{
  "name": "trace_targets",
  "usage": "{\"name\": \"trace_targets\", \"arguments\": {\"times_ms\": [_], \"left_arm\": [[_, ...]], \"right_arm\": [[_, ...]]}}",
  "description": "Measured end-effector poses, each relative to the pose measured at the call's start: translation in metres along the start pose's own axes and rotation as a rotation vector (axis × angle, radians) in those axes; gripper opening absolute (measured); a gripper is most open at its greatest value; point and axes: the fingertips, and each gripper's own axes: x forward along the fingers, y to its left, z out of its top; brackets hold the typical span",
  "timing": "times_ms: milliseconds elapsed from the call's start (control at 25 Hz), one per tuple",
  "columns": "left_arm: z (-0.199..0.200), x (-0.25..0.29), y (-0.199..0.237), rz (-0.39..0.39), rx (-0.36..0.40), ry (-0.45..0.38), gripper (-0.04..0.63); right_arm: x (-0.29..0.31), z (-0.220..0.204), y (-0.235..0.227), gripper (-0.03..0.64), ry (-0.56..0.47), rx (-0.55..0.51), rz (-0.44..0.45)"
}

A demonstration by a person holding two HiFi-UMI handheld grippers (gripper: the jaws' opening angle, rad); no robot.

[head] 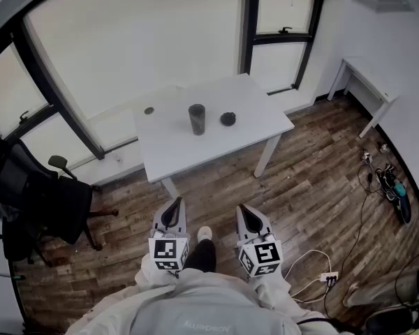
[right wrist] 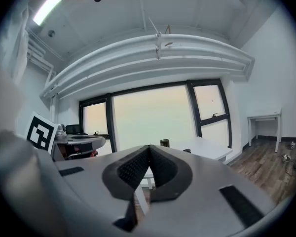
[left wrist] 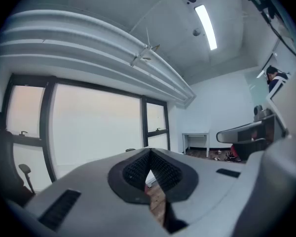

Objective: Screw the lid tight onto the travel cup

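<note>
Ahead, the travel cup (head: 197, 119) stands upright near the middle of the white table (head: 265, 121). I cannot tell whether anything is in it from here. Its dark lid (head: 228, 118) lies on the tabletop just to its right, apart from it. A small round object (head: 149, 110) sits further left. I hold my left gripper (head: 172, 213) and right gripper (head: 248, 218) well short of the table over the wooden floor (head: 314, 194), both with jaws pressed together on nothing. An office chair (head: 38, 197) stands at left.
</note>
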Motion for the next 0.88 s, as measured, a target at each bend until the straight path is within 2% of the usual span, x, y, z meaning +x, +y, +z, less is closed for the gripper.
{"name": "trace_targets", "arguments": {"times_ms": [280,640,880], "left_arm": [[-0.005,0.102,0.029,-0.008,0.006,0.001,0.008],[-0.002,0.284,0.13,-0.002,0.005,0.049,0.008],[-0.011,0.374,0.179,0.004,-0.028,0.09,0.008]], "right_arm": [[0.093,0.0,-0.049,0.02,0.021,0.006,-0.008],[0.3,0.035,-0.117,0.021,0.029,0.01,-0.027],[0.402,0.037,-0.149,0.02,0.083,0.016,-0.02]]}}
